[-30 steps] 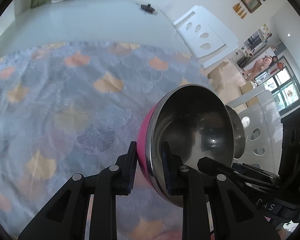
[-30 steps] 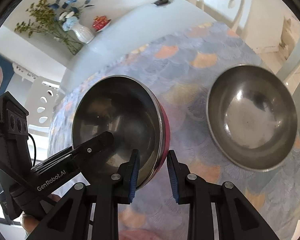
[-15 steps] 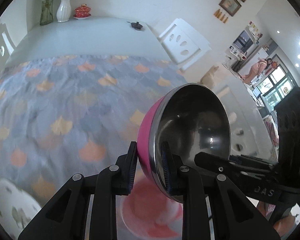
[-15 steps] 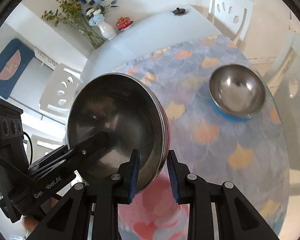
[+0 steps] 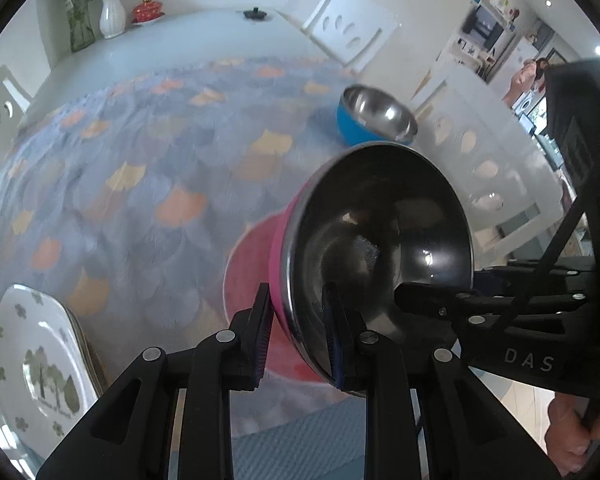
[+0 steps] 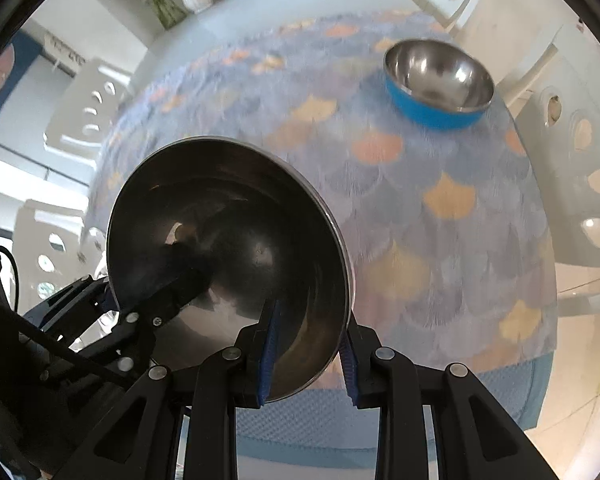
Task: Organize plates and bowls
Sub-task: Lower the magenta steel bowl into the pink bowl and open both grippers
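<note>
Both of your claws grip one pink-sided steel bowl point(image 5: 376, 248) by its rim, held tilted above the scale-patterned blue tablecloth point(image 5: 148, 168). Your left gripper point(image 5: 298, 336) is pinched onto the near rim — one pad on the pink outside, the other inside the steel. Your right gripper point(image 6: 308, 354) clamps the same bowl point(image 6: 228, 248) from the opposite side, its rim between the blue pads. Below it lies a round pink plate point(image 5: 248, 268), partly hidden. Well beyond stands a blue-sided steel bowl point(image 6: 438, 80), upright on the cloth. At your left, a white square plate with tree motifs point(image 5: 36, 360) tops a stack — near the table's edge.
</note>
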A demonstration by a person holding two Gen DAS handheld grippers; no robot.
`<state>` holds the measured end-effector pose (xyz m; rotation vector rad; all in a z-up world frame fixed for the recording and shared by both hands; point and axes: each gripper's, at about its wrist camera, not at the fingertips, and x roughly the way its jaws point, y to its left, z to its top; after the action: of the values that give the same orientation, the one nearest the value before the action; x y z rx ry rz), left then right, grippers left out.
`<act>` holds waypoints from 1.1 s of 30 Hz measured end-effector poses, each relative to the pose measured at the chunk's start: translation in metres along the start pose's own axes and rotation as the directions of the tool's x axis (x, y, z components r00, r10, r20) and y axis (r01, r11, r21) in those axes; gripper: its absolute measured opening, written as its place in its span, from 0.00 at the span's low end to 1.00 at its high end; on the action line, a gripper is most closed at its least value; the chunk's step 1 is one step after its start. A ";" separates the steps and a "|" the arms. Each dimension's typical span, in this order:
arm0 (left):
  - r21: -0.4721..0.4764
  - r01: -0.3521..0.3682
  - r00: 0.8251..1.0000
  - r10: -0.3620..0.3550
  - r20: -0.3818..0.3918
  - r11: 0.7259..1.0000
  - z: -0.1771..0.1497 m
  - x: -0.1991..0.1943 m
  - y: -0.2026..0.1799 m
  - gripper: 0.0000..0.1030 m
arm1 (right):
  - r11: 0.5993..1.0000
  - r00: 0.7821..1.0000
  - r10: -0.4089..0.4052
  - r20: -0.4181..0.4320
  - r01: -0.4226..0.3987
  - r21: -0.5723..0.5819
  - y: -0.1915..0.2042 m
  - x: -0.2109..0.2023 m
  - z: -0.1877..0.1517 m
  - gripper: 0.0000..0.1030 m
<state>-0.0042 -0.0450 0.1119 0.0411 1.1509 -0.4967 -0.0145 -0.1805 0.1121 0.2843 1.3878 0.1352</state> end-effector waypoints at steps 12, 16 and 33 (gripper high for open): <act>-0.005 0.012 0.999 -0.012 -0.052 1.000 -0.018 0.015 0.001 0.20 | 0.999 0.998 -0.047 -0.032 0.047 0.010 0.004 0.011 -0.012 0.27; 0.013 -0.042 0.997 0.042 -0.063 0.999 -0.017 0.025 0.001 0.23 | 0.998 0.997 -0.058 -0.051 0.060 0.034 0.004 0.016 -0.007 0.27; -0.079 -0.030 0.996 0.023 -0.090 0.996 -0.017 0.036 0.040 0.32 | 0.995 0.992 -0.082 -0.092 0.088 0.054 0.004 0.021 -0.004 0.27</act>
<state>0.0079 -0.0173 0.0642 0.0088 1.2550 -0.4284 -0.0141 -0.1704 0.0927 0.2699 1.4919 0.0373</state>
